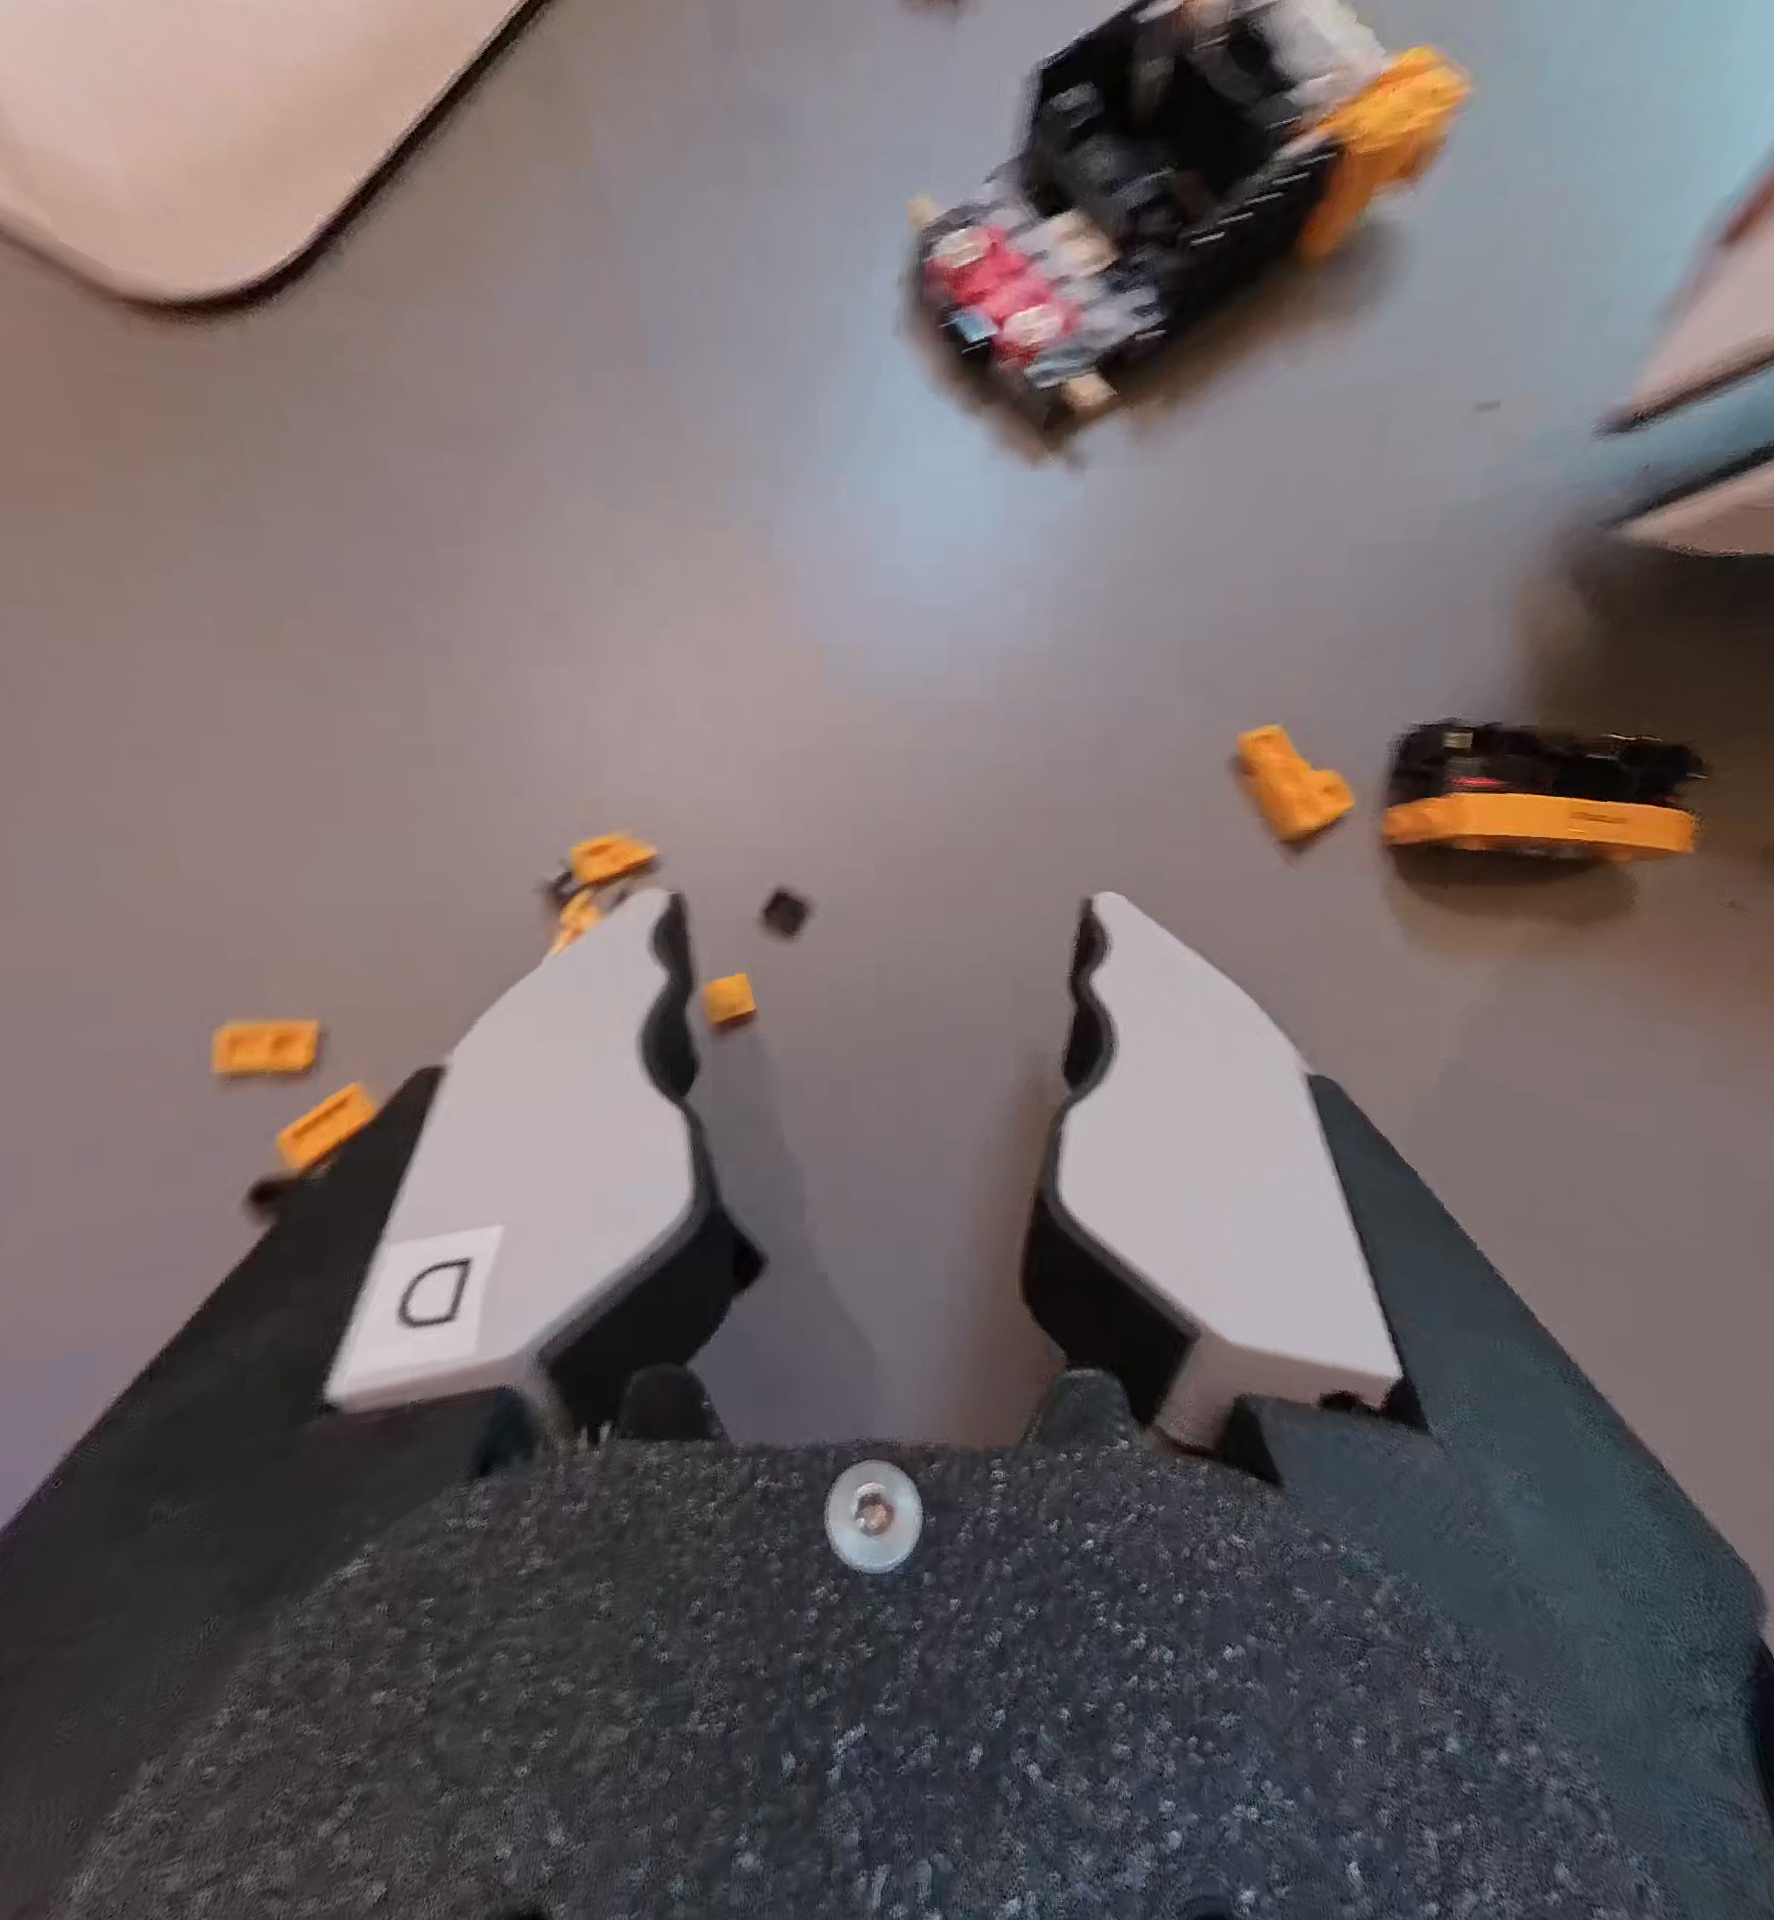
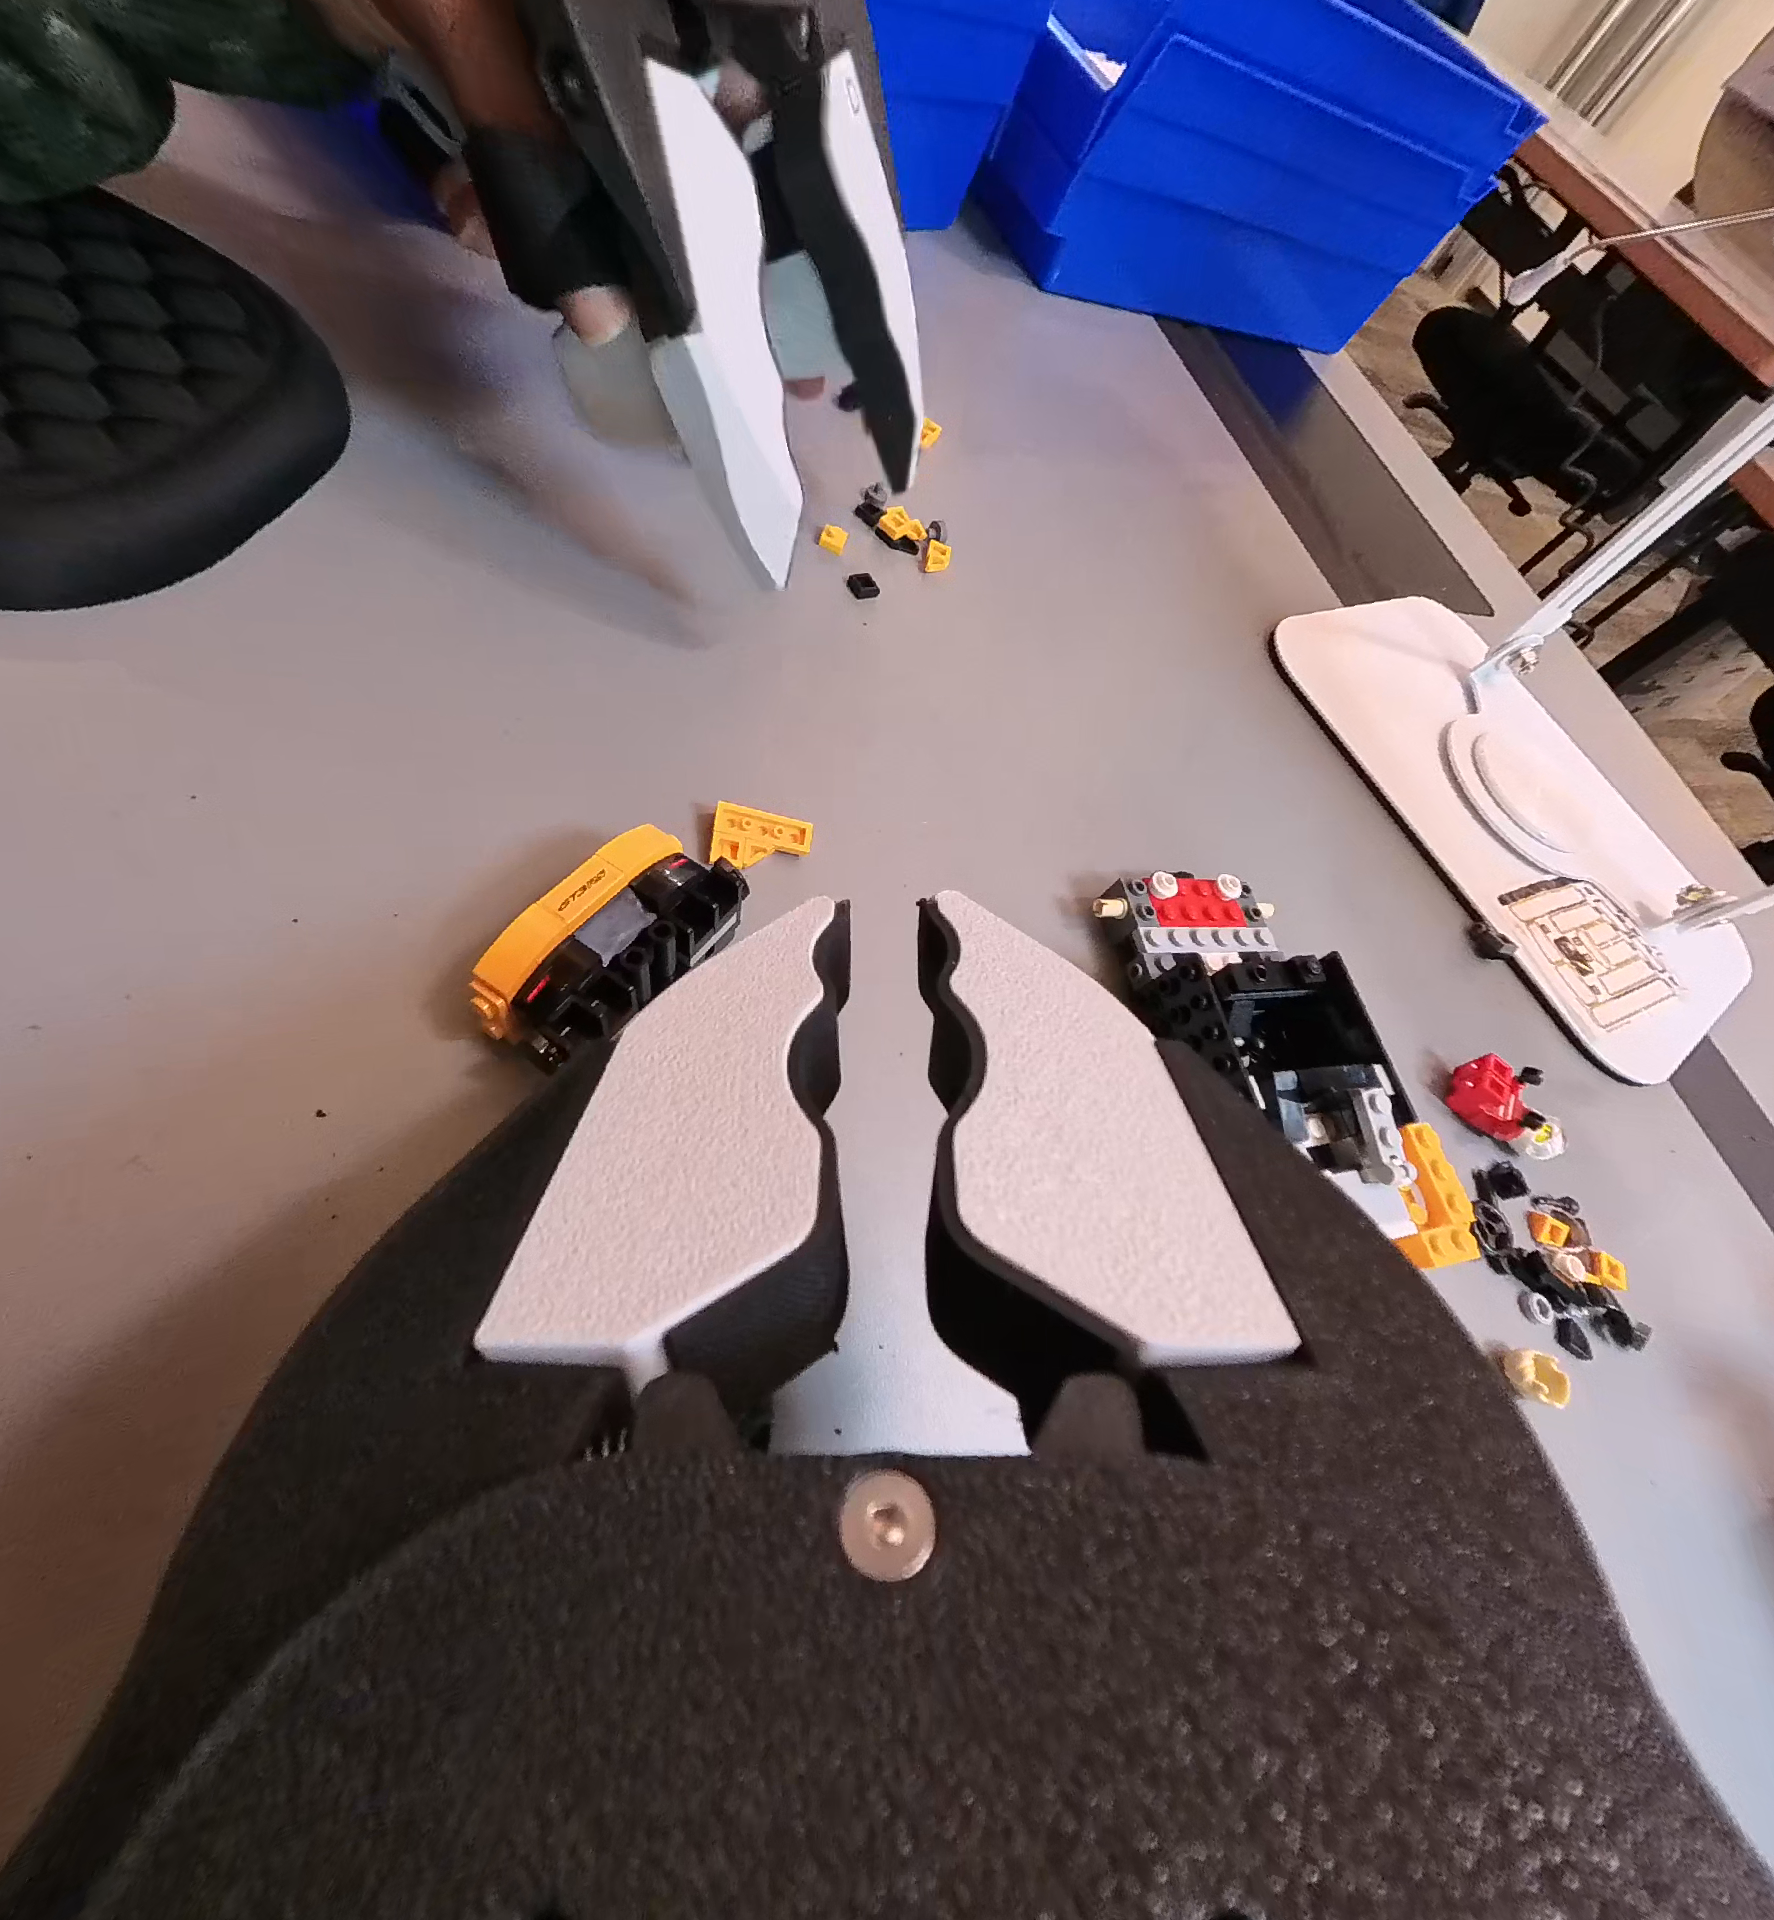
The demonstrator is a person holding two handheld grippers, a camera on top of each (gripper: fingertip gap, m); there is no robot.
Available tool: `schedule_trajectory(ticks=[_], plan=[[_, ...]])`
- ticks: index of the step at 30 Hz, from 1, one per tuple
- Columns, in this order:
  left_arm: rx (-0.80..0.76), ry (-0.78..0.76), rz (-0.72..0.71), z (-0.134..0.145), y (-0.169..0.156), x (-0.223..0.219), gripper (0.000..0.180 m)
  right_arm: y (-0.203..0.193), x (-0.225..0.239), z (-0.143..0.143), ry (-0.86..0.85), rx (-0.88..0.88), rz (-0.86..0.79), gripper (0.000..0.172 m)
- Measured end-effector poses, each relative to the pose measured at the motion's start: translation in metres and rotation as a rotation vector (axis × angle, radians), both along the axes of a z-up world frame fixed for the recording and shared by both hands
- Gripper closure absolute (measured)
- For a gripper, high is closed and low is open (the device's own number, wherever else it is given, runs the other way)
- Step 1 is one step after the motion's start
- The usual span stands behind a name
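The left tool is seen spread wide above the grey counter, nothing being pinched between its fingers; a small orange brick is seen on the counter just inside the left-hand finger, and whether it is touched by the pad cannot be told; a small black piece lies just beyond it, and orange plates are scattered to the left; the picture is blurred. The right tool is held with its fingers nearly together, a narrow gap being left in which only bare counter is seen; a yellow-and-black curved brick assembly is found just beside its left-hand finger, with a yellow angled plate just beyond; a black car chassis with red and grey bricks is placed to the right, partly covered by the right-hand finger; blue bins and a white lamp base are seen farther off.
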State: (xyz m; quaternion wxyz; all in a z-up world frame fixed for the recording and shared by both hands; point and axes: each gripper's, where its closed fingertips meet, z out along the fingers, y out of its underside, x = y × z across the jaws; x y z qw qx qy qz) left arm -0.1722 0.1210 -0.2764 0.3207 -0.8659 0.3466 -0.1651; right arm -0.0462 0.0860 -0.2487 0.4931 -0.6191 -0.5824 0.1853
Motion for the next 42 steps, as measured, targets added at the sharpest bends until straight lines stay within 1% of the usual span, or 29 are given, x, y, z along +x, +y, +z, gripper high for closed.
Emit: schedule_trajectory(ticks=[1, 2, 4, 7, 9, 10, 14, 16, 18, 20, 23, 26, 28, 29, 30, 32, 33, 35, 38, 40, 41, 42], plan=[[0.003, -0.035, -0.063, 0.004, -0.007, 0.011, 0.125, 0.000, 0.000, 0.000, 0.000, 0.000, 0.000, 0.159], [0.004, -0.071, -0.117, 0.008, -0.014, 0.023, 0.133, 0.000, 0.000, 0.000, -0.001, -0.001, -0.001, 0.159], [-0.013, -0.117, -0.180, 0.009, -0.023, 0.044, 0.138, 0.000, 0.000, -0.001, -0.002, -0.004, -0.001, 0.160], [-0.081, -0.111, -0.275, -0.005, -0.041, 0.069, 0.142, 0.000, 0.000, -0.001, -0.006, -0.001, 0.001, 0.160], [-0.102, -0.069, -0.300, -0.017, -0.046, 0.078, 0.143, 0.000, 0.000, 0.000, -0.006, 0.002, 0.000, 0.160], [-0.083, -0.045, -0.300, -0.020, -0.045, 0.081, 0.146, 0.000, 0.000, 0.000, -0.007, 0.002, 0.000, 0.160], [-0.022, 0.007, -0.303, -0.022, -0.040, 0.088, 0.159, 0.000, 0.001, 0.000, -0.009, 0.004, 0.001, 0.160], [-0.010, 0.021, -0.300, -0.022, -0.039, 0.088, 0.160, -0.001, 0.001, 0.000, -0.012, 0.005, 0.003, 0.160], [0.044, 0.038, -0.291, -0.018, -0.034, 0.084, 0.160, -0.001, 0.002, 0.000, -0.008, -0.001, 0.004, 0.160], [0.133, 0.011, -0.310, -0.003, -0.032, 0.087, 0.161, -0.003, 0.000, 0.003, 0.027, -0.054, 0.009, 0.160], [0.369, 0.033, -0.405, 0.023, -0.037, 0.100, 0.160, -0.008, -0.004, 0.016, 0.152, -0.198, 0.026, 0.159], [0.546, 0.059, -0.497, 0.040, -0.050, 0.116, 0.160, -0.011, -0.006, 0.031, 0.281, -0.361, 0.047, 0.156], [0.630, 0.094, -0.529, 0.046, -0.055, 0.123, 0.161, -0.013, -0.007, 0.032, 0.311, -0.426, 0.058, 0.158], [0.663, 0.114, -0.537, 0.047, -0.056, 0.124, 0.161, -0.015, -0.007, 0.032, 0.312, -0.442, 0.071, 0.166], [0.678, 0.143, -0.540, 0.046, -0.056, 0.124, 0.161, -0.017, -0.007, 0.032, 0.317, -0.444, 0.081, 0.167], [0.696, 0.153, -0.545, 0.047, -0.057, 0.124, 0.161, -0.018, -0.007, 0.034, 0.316, -0.428, 0.096, 0.167], [0.694, 0.132, -0.545, 0.048, -0.058, 0.124, 0.161, -0.019, -0.007, 0.035, 0.320, -0.413, 0.106, 0.167], [0.654, 0.019, -0.526, 0.055, -0.059, 0.126, 0.161, -0.022, -0.005, 0.044, 0.340, -0.345, 0.142, 0.169], [0.477, -0.259, -0.500, 0.071, -0.066, 0.127, 0.152, -0.033, -0.003, 0.064, 0.411, -0.234, 0.227, 0.168], [0.370, -0.446, -0.516, 0.085, -0.075, 0.130, 0.154, -0.040, -0.002, 0.074, 0.460, -0.207, 0.277, 0.169], [0.338, -0.509, -0.521, 0.091, -0.078, 0.131, 0.156, -0.043, -0.002, 0.077, 0.482, -0.204, 0.297, 0.169], [0.322, -0.541, -0.525, 0.094, -0.081, 0.132, 0.162, -0.046, -0.002, 0.080, 0.500, -0.204, 0.309, 0.169]])
